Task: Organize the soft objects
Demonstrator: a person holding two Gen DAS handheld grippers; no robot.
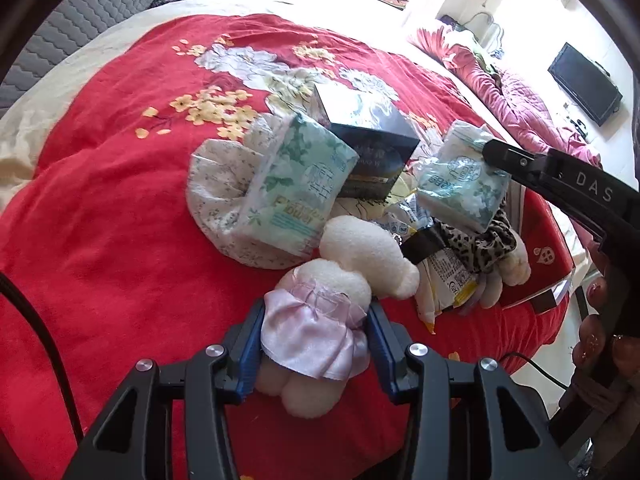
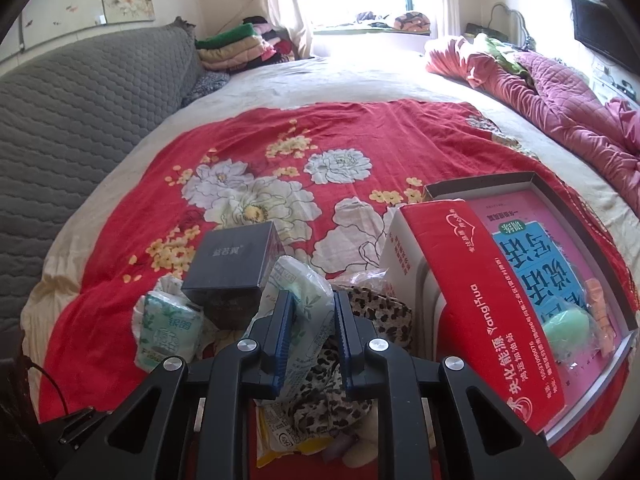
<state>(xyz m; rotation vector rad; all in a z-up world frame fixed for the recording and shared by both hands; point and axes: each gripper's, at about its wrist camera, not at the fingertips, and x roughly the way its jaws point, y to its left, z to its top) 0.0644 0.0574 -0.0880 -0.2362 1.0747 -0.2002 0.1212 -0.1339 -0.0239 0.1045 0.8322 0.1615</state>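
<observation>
A bed under a red floral blanket, soft clutter piled low in the frame.

Lower centre in the left wrist view, the left gripper is clamped around a plush toy at its pink satin dress; the toy looks light and squashy, the satin probably slippery, so the fuller body is the safer hold. The right gripper pinches a tissue pack, light and crinkly, best taken across its middle. An open red box sits at right.

Black hand-held gripper (blue pads)
</observation>
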